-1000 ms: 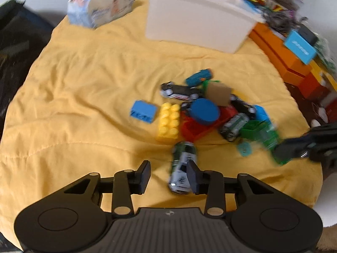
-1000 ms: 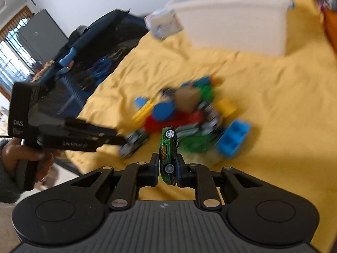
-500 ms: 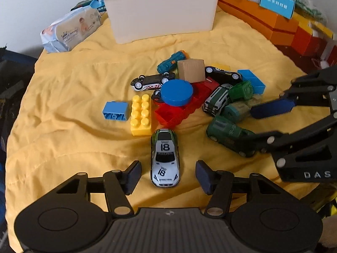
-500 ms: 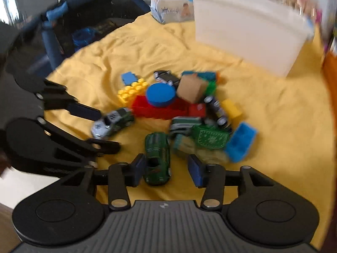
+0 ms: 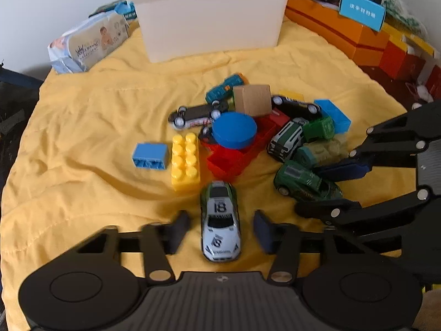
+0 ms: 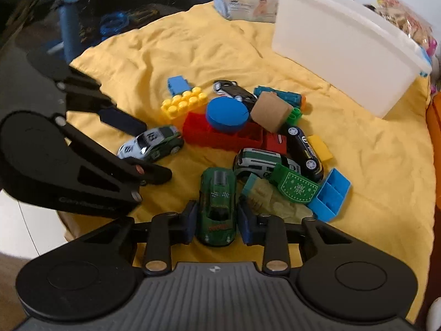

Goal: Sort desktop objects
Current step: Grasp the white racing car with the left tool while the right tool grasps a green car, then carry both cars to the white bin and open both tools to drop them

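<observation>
risk: the dark green car [image 6: 217, 207] could roll or skid on the rumpled yellow cloth [image 5: 82, 138] if the pads meet it unevenly.
left gripper [image 5: 220, 230]: low, jaws wide, clear of the white no. 18 car [image 5: 220, 222] between them.
right gripper [image 6: 216, 220]: low, jaws narrow, flanking the green car; contact unclear.
pile: toys just ahead, white bin [image 5: 212, 16] beyond.

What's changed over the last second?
The right gripper set the dark green car down on the yellow cloth; its jaws now sit close beside it, grip unclear. The left gripper centred open around the number 18 car. The toy pile is unchanged.
</observation>
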`<state>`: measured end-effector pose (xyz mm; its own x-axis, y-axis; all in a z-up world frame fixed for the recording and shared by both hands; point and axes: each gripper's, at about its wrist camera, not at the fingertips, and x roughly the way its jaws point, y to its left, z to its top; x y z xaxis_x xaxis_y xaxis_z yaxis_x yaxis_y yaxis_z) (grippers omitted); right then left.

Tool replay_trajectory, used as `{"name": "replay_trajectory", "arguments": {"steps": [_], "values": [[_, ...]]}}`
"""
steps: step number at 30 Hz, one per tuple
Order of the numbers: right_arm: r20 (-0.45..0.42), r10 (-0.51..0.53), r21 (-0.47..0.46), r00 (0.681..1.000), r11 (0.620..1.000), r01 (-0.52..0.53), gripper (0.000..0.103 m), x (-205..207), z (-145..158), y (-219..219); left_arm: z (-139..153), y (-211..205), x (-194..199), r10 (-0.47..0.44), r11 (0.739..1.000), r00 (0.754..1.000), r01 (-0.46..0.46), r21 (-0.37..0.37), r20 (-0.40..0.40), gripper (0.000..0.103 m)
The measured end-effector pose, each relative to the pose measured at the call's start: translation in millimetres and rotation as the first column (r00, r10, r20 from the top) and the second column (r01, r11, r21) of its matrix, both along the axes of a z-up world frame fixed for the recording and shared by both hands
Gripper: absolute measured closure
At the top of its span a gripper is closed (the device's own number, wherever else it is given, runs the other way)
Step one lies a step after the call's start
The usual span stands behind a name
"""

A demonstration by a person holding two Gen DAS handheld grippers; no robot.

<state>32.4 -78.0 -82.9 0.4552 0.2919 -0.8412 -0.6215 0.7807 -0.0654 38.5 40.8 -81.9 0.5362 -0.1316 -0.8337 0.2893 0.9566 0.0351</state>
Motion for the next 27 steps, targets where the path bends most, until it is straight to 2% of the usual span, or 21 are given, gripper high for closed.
{"name": "replay_trajectory", "arguments": {"steps": [3,8,13,16,20,24,27], "values": [[-0.004,0.014,-0.02,1.0,1.0,-0.014,0.07,-3,2,1,2,2,2,-0.013,1.0,1.0,0.013,-0.013,-0.022,0.07],[-0.032,-0.012,0.012,0.999,1.0,0.012,0.071,-4,13,-11,17,4,-9,-0.053,0.998,0.998,0.052,-0.028,-0.023,0.07],[0.063,-0.057,0.044,0.996,0.998,0.054,0.071,-1,46,-24,52,5,2,-0.074,0.995,0.996,0.077,-0.057,0.045,0.07],[0.137,-0.094,0.066,0.986,0.994,0.086,0.071,12,67,-29,75,2,21,-0.084,0.994,0.989,0.092,-0.062,0.12,0.07],[0.236,-0.15,0.09,0.96,0.987,0.132,0.071,41,93,-32,105,-5,57,-0.095,0.992,0.971,0.111,-0.062,0.219,0.07],[0.373,-0.211,0.118,0.904,0.977,0.179,0.071,80,127,-33,136,-12,97,-0.113,0.989,0.942,0.136,-0.053,0.317,0.07],[0.434,-0.265,0.152,0.861,0.964,0.22,0.071,117,146,-35,156,-18,127,-0.111,0.989,0.917,0.14,-0.047,0.384,0.07]]}}
